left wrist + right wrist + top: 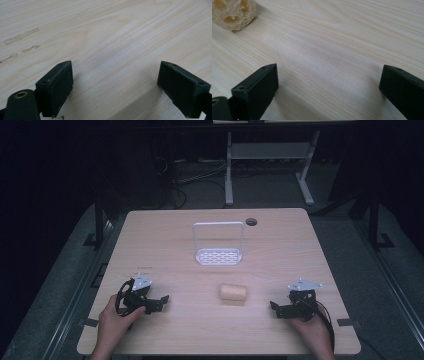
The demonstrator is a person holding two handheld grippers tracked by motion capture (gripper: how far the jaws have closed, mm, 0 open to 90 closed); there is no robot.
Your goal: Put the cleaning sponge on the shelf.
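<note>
So both hands are resting low at the near edge of the pale wood-grain table (150,235), w/ nothing between the jaws of either tool. The left black two-jaw gripper (159,303) is sitting released, jaws spread wide over bare wood in the left gripper view; its nose is pointing inward toward the middle, prob. so it's lined up w/ the work ahead. The right black two-jaw gripper (276,309) is likewise standing fully open and gripping nothing, also angled inward, mirroring the other.

The tan, cylindrical loofah sponge piece (233,292) is lying on its side roughly midway betw. the two grippers, a bit ahead of both and nearer the right one. In the right gripper view its porous end (233,12) is showing off to the upper left of the jaws, well apart from them, so that gripper isn't yet squared up on it.

Beyond the sponge, farther from both grippers, the white perforated rack with a tall wire-frame handle (218,255) is standing upright, its slotted base facing the person; it's likely the drop-off spot. Judging by this, the hands are parked at a ready pose and the reach isn't yet begun.
</note>
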